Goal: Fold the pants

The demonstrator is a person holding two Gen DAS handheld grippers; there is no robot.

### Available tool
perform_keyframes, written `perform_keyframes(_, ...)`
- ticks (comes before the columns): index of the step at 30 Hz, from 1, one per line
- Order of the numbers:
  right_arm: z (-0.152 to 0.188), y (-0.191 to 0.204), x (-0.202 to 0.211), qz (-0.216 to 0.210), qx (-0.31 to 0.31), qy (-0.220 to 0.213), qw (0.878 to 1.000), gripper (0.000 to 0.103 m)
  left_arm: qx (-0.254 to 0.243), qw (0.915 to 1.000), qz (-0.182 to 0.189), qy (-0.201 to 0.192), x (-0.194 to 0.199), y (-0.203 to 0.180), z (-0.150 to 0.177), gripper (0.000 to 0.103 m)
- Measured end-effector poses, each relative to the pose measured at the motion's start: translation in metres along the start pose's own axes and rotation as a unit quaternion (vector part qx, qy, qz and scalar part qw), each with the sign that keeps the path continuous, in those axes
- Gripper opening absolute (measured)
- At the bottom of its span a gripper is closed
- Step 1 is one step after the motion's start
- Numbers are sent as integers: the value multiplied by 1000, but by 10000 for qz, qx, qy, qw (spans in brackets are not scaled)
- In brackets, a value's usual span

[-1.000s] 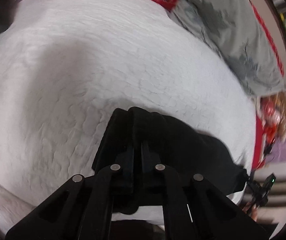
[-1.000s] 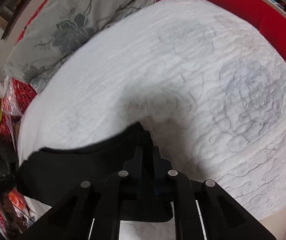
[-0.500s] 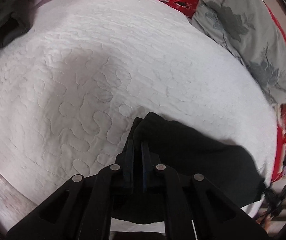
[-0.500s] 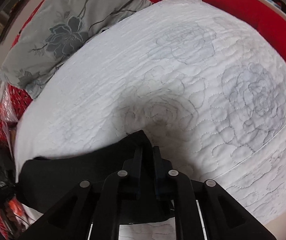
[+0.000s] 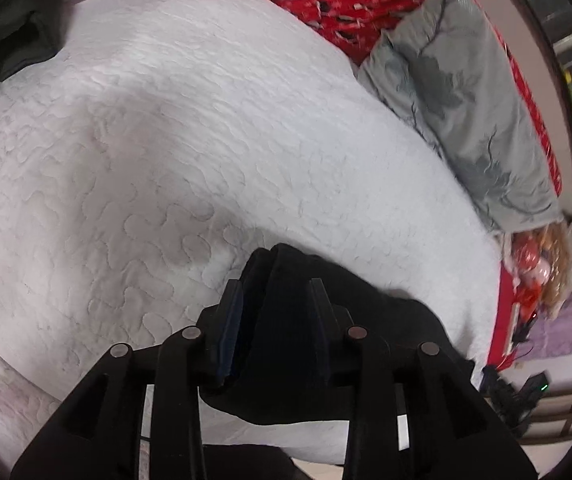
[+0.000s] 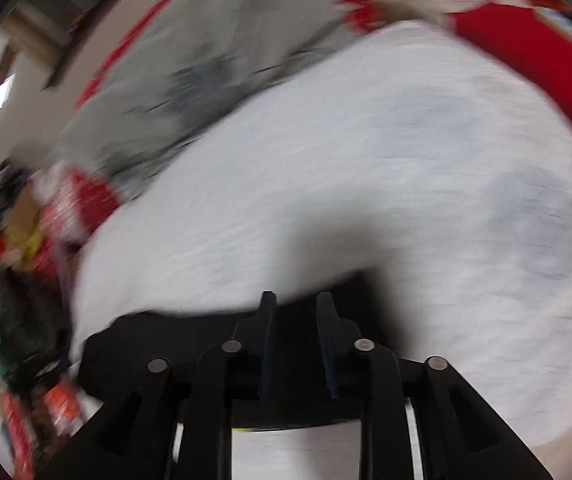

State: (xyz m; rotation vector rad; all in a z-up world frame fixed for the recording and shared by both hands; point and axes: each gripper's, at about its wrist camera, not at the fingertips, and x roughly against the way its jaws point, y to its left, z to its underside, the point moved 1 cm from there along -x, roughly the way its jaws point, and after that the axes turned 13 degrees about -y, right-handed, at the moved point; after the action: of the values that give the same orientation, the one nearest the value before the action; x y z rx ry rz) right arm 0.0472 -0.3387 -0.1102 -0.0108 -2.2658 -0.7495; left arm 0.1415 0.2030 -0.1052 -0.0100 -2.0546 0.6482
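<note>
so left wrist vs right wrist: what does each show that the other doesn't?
Left wrist only: the left gripper, open over a bunched end of the black pants, with dark clothing at the far left. Right wrist only: the right gripper, open, and blurred clutter off the bed edge. Both: pants, white quilt, grey floral pillow.

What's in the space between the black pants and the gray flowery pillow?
Only bare white quilt. In the left wrist view, nothing lies between the black pants and the gray pillow. The right wrist view is too blurred to add anything.
</note>
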Motion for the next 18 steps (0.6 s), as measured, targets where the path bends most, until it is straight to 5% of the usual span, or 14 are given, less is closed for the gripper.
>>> perform_keyframes(6, 24, 132, -67, -1431, 826, 1080, 9803, 30, -205, 9994, 173, 237, -4, -6, 4, 30)
perform_keyframes(11, 44, 214, -128, -1484, 1705, 1633, 9603, 30, -463, 9978, 108, 473, -17, -13, -1, 30)
perform_keyframes(15, 48, 237, -144, -1407, 2127, 1707, 9517, 34, -551, 9958, 235, 686, -31, -20, -7, 38)
perform_keyframes(18, 50, 247, -153, -1341, 2412, 1744, 9452, 47, -690, 9944, 260, 757, -37, -24, -8, 40)
